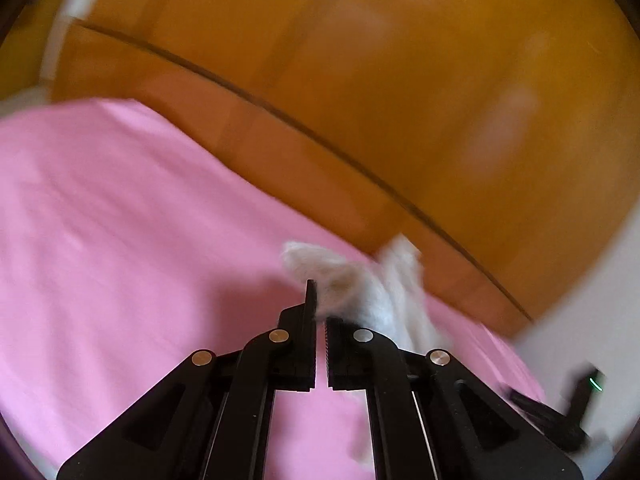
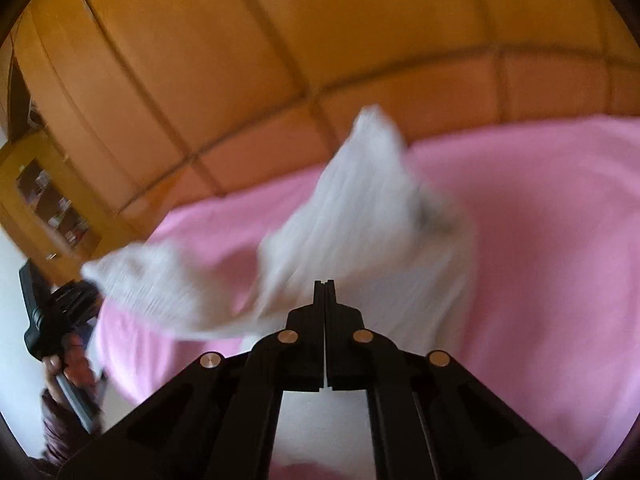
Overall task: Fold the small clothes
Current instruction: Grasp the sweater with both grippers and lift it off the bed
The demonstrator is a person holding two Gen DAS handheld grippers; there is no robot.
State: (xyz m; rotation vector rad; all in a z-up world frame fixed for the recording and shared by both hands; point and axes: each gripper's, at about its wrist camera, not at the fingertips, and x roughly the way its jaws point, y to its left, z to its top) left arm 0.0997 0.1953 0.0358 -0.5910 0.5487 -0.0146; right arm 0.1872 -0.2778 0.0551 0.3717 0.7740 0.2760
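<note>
At the left edge of the right wrist view the left gripper (image 2: 86, 280) pinches one corner of the white garment (image 2: 360, 208), which spans mid-frame above the pink sheet (image 2: 540, 240) to the clamped right gripper (image 2: 324, 284), presumably stretched for folding.

A small garment (image 2: 360, 216) is hanging above the bed sheet (image 2: 540, 260), stretching between the two grippers. The right gripper (image 2: 324, 286) is sitting at its near edge, and the left gripper (image 2: 60, 304) is lying off to the left at its far corner, with a hand (image 2: 68, 360) around its handle. Behind the bed the wooden wardrobe (image 2: 320, 32) is standing, and a shelf unit (image 2: 48, 208) is standing to the left of it.
</note>
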